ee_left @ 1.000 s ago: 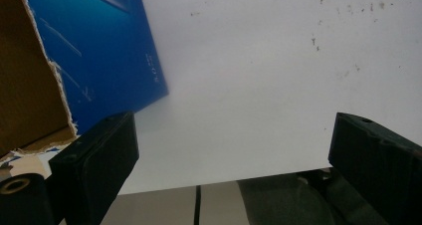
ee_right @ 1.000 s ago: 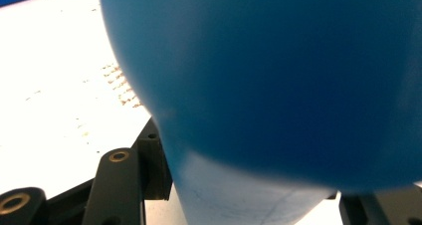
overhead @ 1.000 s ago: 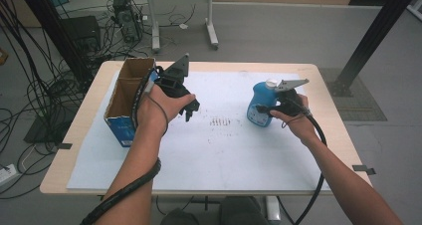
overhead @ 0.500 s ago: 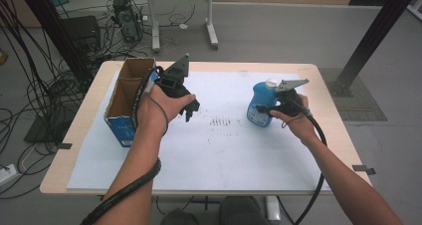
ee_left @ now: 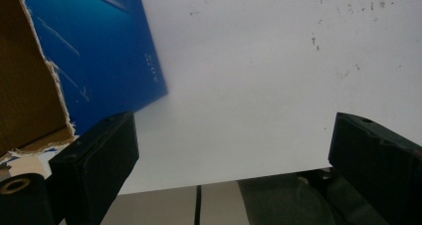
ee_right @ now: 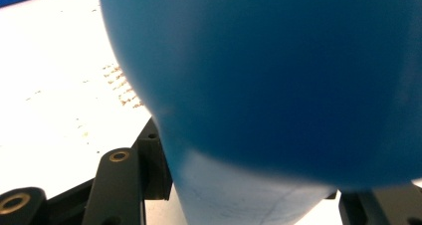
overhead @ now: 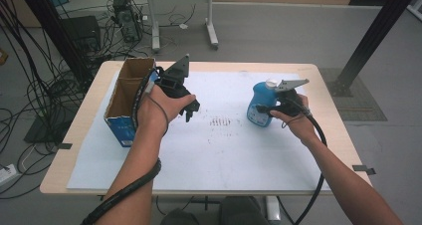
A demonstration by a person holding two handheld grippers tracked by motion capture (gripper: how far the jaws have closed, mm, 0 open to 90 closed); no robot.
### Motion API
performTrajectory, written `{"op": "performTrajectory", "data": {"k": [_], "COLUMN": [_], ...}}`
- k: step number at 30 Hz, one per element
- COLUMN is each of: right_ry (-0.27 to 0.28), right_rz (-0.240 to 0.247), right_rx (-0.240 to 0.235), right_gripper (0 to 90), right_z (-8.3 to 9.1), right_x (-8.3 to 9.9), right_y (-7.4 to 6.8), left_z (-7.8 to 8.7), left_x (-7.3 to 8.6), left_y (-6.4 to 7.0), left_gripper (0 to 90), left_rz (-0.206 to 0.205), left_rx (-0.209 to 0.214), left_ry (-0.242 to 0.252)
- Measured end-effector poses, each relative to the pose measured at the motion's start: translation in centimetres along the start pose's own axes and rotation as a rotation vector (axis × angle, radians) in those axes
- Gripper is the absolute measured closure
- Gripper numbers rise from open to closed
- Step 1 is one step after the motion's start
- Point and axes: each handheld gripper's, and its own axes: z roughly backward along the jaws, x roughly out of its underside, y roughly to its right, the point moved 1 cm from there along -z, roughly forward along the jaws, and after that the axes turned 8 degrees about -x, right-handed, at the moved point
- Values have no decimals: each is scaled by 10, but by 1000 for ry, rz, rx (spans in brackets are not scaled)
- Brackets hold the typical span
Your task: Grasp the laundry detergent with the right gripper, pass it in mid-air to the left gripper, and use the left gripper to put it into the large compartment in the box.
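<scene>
A blue bottle [overhead: 260, 98] with a pale cap stands on the white sheet [overhead: 224, 150] at the right. My right gripper [overhead: 263, 110] is shut on its lower body; in the right gripper view the bottle [ee_right: 278, 75] bulges between the jaws of that gripper [ee_right: 254, 185]. My left gripper [overhead: 191, 110] hangs over the sheet just right of an open cardboard box [overhead: 124, 93]. In the left gripper view this gripper [ee_left: 231, 130] is open wide with nothing between its jaws, and the box's blue side [ee_left: 99, 51] is at the left.
The wooden table [overhead: 89, 130] carries the sheet, which has a patch of dark specks [overhead: 221, 121] in the middle. Cables, a computer case [overhead: 82, 31] and another table's legs [overhead: 211, 21] are on the floor behind. A black post [overhead: 368, 41] rises at the right.
</scene>
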Motion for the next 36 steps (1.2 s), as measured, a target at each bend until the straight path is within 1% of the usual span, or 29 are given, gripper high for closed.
{"op": "performTrajectory", "data": {"k": [21, 31, 36], "right_ry": [0, -2, -1], "right_rz": [-2, -5, -12], "right_rx": [0, 1, 0], "right_gripper": [428, 428, 430], "right_z": [0, 0, 0], "right_x": [0, -1, -1], "right_y": [0, 0, 0], "left_z": [1, 3, 5], "left_x": [0, 2, 4], "left_y": [0, -4, -4], "left_gripper": [60, 60, 61], "left_rz": [-9, -5, -22], "left_rx": [-1, 8, 10], "left_ry": [-2, 3, 5]}}
